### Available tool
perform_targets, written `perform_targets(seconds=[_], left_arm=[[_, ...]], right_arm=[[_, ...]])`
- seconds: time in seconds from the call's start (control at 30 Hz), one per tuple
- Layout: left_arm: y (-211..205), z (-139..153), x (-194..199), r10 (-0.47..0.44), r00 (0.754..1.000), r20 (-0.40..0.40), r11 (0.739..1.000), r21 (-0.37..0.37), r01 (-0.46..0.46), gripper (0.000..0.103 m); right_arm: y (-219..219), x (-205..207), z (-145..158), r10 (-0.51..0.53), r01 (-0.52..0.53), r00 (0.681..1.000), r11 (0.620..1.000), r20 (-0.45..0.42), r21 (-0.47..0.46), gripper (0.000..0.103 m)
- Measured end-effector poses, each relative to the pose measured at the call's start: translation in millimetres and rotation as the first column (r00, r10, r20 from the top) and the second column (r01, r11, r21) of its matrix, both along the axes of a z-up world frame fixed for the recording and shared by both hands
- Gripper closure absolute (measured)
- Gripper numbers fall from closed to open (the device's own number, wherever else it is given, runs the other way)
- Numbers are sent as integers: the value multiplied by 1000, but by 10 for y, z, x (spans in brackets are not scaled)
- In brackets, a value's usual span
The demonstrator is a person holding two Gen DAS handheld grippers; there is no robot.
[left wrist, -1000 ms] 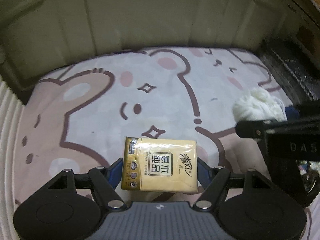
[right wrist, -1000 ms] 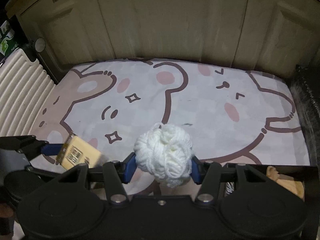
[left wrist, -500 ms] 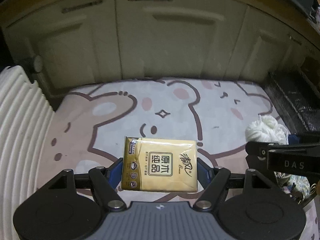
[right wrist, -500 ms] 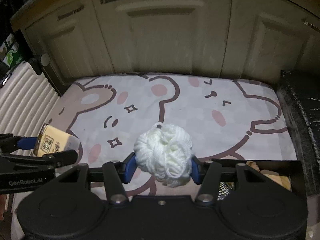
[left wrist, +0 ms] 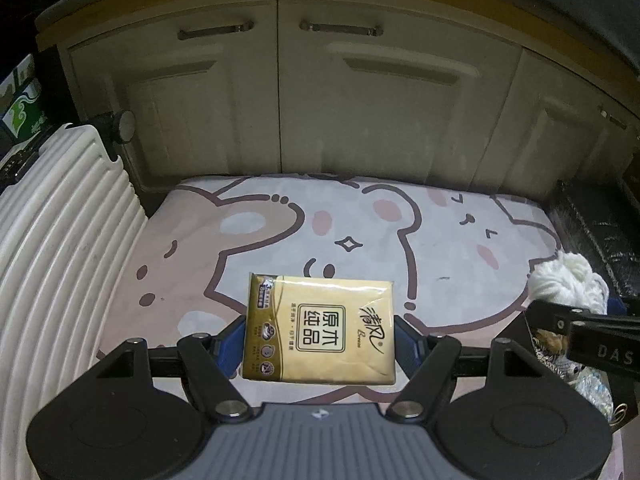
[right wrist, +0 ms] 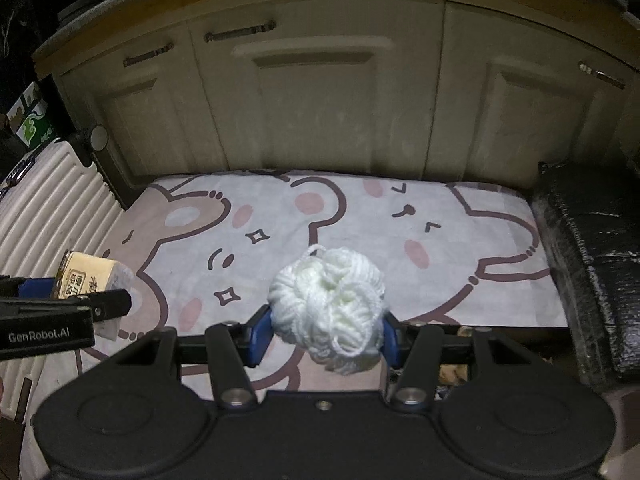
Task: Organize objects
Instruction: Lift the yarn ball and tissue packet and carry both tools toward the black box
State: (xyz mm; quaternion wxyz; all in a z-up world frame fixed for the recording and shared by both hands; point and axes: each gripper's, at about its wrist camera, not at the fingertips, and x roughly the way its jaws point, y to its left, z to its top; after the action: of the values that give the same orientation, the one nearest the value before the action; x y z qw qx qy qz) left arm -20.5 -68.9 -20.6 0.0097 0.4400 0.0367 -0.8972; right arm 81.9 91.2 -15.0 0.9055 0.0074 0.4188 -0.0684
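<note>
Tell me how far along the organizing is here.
Nothing looks put away yet. In hand: the left gripper clamps a gold tissue pack, the right gripper a white yarn ball, both above the cartoon mat. Placing both remains.

Both grippers now sit higher above the pale cartoon-bear mat than a second ago. In the left wrist view, the cream cabinet doors with their handles and the wooden countertop edge fill the 12 o'clock area, and the ribbed white suitcase widens at 9 o'clock. The white ball of yarn at 3 o'clock looks smaller. In the right wrist view, the gold tissue packet slides outward toward 9 o'clock.
</note>
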Motion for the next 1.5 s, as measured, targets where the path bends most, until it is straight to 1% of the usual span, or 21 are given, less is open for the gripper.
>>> perform_targets(seconds=[0.1,0.27,0.4,0.5,0.53,0.63,0.83,1.03,1.2,1.33,1.5], left_arm=[[36,25,15,2,1000,-9,1000,-10,-2,29],[94,66,40,-2,1000,-25,1000,2,2,29],[193,79,37,-30,999,-29,999,22,31,29],[299,92,18,-4,999,-32,999,43,6,29],[342,93,10,-9,999,-32,999,51,10,29],[498,92,-11,-34,999,-31,997,70,36,29],[852,89,-33,-104,994,-41,992,72,107,29],[1120,65,-44,-136,990,-43,988,72,139,29],[1315,42,-88,-194,980,-46,977,80,197,29],[1475,-12,-131,-245,969,-31,967,66,247,29],[1601,-81,-181,-279,960,-11,957,80,279,29]], right_arm=[[-65,-50,44,-8,8,1000,1000,10,3,48],[-205,-141,122,-26,26,999,1000,26,0,48],[-346,-224,185,-48,48,998,999,39,1,48],[-456,-297,231,-64,65,997,998,49,0,48],[-496,-325,248,-70,70,996,998,53,-1,48],[-620,-406,287,-92,92,994,996,61,-2,48],[-896,-580,349,-144,144,987,990,72,10,48],[-1141,-735,367,-192,191,978,981,76,28,48],[-1285,-799,311,-211,210,977,977,43,30,48],[-1377,-807,186,-219,220,975,975,-24,38,48],[-1515,-786,9,-250,257,962,965,-108,57,48]])
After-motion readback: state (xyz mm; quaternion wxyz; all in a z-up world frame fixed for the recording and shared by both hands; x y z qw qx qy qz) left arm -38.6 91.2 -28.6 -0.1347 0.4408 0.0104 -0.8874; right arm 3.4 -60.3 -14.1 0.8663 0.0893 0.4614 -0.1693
